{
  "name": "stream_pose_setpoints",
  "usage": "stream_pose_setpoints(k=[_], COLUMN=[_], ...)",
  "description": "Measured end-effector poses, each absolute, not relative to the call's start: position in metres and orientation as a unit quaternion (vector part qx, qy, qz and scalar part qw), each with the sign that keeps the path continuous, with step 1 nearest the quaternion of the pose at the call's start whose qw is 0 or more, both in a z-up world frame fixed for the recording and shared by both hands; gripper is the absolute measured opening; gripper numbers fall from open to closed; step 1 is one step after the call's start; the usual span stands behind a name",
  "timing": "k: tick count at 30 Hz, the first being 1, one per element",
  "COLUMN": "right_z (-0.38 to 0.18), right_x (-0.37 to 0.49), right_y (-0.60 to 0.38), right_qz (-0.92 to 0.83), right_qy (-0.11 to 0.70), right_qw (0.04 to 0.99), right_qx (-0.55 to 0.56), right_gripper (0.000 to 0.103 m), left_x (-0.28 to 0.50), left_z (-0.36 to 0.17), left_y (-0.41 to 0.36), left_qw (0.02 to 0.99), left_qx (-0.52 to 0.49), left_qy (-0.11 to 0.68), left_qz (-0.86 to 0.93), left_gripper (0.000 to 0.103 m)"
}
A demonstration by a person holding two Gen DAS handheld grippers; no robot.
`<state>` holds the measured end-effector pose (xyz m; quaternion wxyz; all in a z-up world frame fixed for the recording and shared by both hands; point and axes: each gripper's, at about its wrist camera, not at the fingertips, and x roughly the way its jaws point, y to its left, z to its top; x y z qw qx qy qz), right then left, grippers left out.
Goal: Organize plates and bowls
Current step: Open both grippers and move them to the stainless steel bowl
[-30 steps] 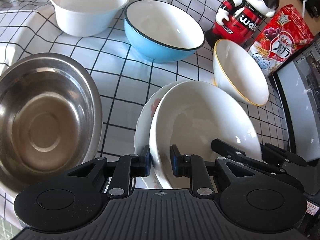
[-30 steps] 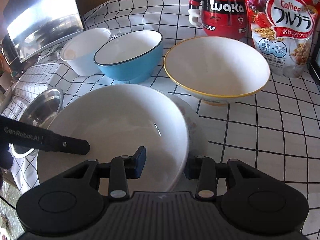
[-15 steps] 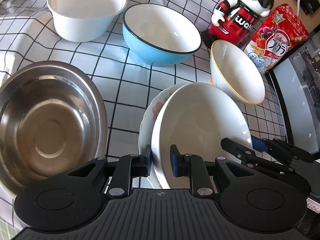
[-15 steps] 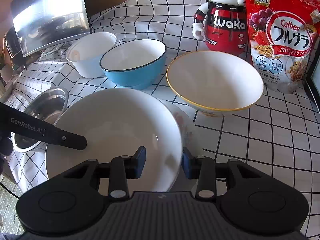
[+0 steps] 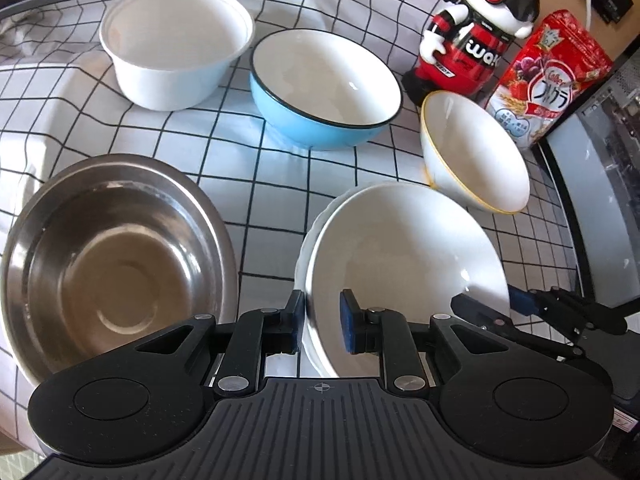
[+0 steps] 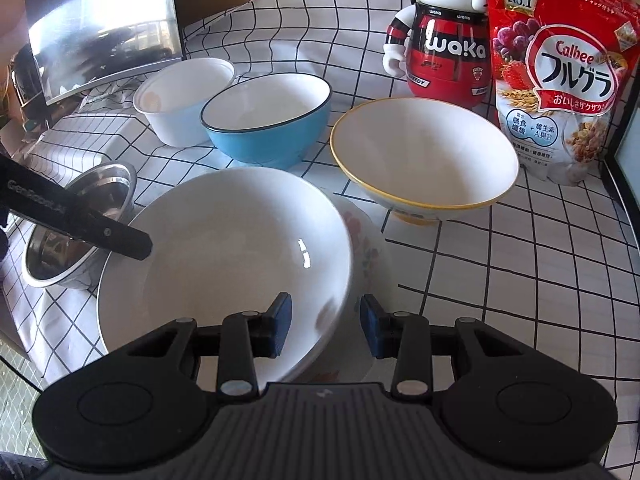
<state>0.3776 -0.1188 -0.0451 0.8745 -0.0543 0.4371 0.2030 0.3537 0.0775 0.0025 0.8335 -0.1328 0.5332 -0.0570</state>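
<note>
Since a second ago my right gripper point(image 6: 323, 328) has spread its jaws; they now stand apart on either side of the near rim of the wide plain white ceramic bowl point(image 6: 224, 248), touching neither face. My left gripper point(image 5: 320, 322) has loosened too: its jaws straddle the opposite rim of that white bowl point(image 5: 404, 256) with a visible gap, the outer pad just beside the wall. That bowl sits inside a flower-printed white plate point(image 6: 368, 252) on the black-gridded white tablecloth point(image 6: 500, 264). Just beyond stands a yellow-rimmed white bowl point(image 6: 424, 156), then a light blue bowl with a dark rim point(image 6: 268, 120), and a white plastic tub point(image 6: 184, 96). Beside my left gripper lies a shiny stainless steel basin point(image 5: 108, 264). Farther back stand a red-and-white robot figurine point(image 6: 444, 40) and a red cereal bag point(image 6: 560, 68).
</note>
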Motion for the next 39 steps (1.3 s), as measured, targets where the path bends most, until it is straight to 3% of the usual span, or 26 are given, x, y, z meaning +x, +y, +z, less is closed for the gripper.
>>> stream_pose_setpoints(k=[15, 17, 22, 28, 33, 39], right_z=[-0.041, -0.038, -0.016, 0.020, 0.041, 0.033], right_x=[0.370, 0.367, 0.360, 0.368, 0.393, 0.425], right_y=[-0.115, -0.113, -0.104, -0.059, -0.008, 0.058], right_qz=[0.176, 0.170, 0.148, 0.177, 0.265, 0.352], right_qy=[0.400, 0.381, 0.284, 0.206, 0.272, 0.390], right_qw=[0.894, 0.903, 0.936, 0.945, 0.914, 0.841], right_qx=[-0.094, -0.107, -0.143, -0.184, -0.142, -0.132], right_gripper=[0.038, 0.041, 0.066, 0.073, 0.076, 0.076], left_x=[0.364, 0.362, 0.349, 0.302, 0.264, 0.227], left_z=[0.000, 0.000, 0.010, 0.041, 0.045, 0.001], left_y=[0.062, 0.061, 0.076, 0.137, 0.223, 0.287], left_qw=[0.844, 0.847, 0.857, 0.905, 0.895, 0.833], left_qx=[-0.125, -0.124, -0.155, -0.185, -0.257, -0.393], left_qy=[0.519, 0.515, 0.488, 0.384, 0.338, 0.347], left_qz=[-0.051, -0.051, -0.055, 0.001, 0.139, 0.175], left_gripper=[0.023, 0.023, 0.023, 0.023, 0.023, 0.023])
